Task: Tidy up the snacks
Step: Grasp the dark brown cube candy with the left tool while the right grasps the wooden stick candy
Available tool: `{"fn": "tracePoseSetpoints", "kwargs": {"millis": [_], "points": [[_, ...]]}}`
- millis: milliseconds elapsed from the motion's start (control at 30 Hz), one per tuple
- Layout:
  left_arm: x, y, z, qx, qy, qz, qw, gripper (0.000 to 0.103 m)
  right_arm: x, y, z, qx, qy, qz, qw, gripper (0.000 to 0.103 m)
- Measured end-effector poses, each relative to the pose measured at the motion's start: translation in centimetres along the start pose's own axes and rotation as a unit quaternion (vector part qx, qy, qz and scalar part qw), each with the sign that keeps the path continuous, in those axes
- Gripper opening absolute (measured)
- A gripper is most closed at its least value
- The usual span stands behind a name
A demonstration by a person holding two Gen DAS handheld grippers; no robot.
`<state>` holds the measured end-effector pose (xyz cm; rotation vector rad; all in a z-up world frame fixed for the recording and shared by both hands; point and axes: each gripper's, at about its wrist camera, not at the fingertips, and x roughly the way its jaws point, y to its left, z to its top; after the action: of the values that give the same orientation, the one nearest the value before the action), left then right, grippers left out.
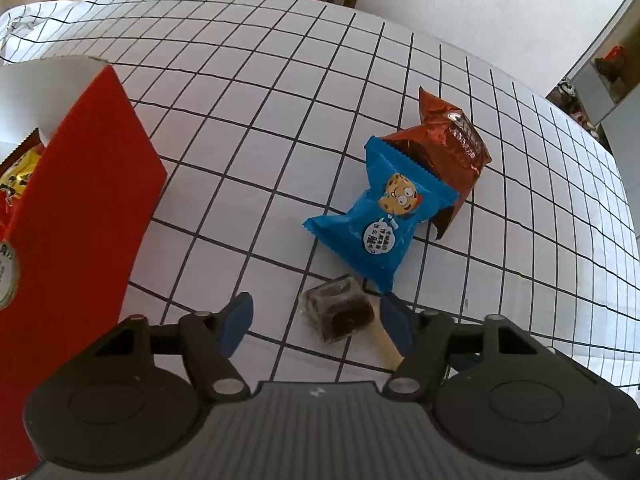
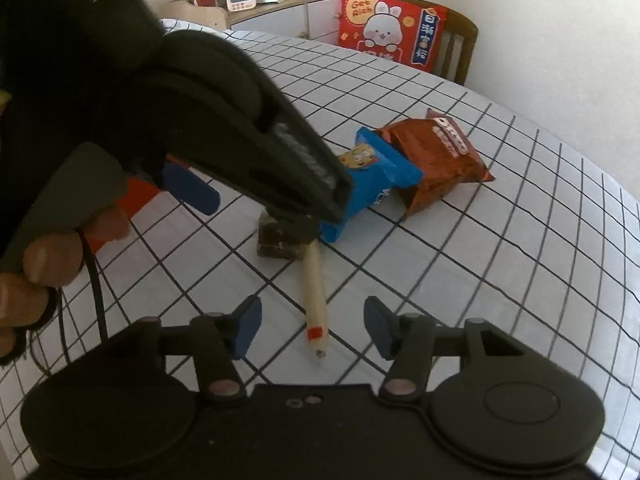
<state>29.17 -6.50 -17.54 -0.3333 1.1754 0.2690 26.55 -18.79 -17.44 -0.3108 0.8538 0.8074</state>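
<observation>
Hovering with jaws spread around the small dark wrapped candy (image 1: pixel 338 312) just beside the blue cookie packet (image 1: pixel 384 216) on the desk, the left gripper (image 1: pixel 316 320) is facing something light, slippery, best pinched across its flat sides, while the right gripper (image 2: pixel 312 326) is waiting open over the sausage stick (image 2: pixel 314 296).

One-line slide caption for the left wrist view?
Open left gripper straddles a brown wrapped cube, with blue and brown snack packets beyond and the red box alongside.

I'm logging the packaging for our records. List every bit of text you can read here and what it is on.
"Get Rich": red cushion on the chair.
Chinese characters on that cushion's blue strip: not reliably legible.
White brand lettering on the brown packet: too blurred.
Chinese text in the blue packet speech bubble: too small.
</observation>
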Motion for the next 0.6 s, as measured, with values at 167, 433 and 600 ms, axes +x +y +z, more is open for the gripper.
{"fn": "tracePoseSetpoints", "kwargs": {"millis": [167,433,600], "points": [[0.5,-0.2,0.1,0.004,0.005,-0.008,1.0000,0.057,0.7,0.3,0.3,-0.008,-0.006,-0.003,1.000,0.043],[0.9,-0.4,0.1,0.008,0.009,-0.023,0.9997,0.040,1.5,0.8,0.4,-0.022,-0.001,-0.016,1.000,0.027],[0.8,0.0,0.1,0.000,0.011,-0.025,0.9996,0.038,1.4,1.1,0.0,-0.019,-0.004,-0.026,0.999,0.018]]}}
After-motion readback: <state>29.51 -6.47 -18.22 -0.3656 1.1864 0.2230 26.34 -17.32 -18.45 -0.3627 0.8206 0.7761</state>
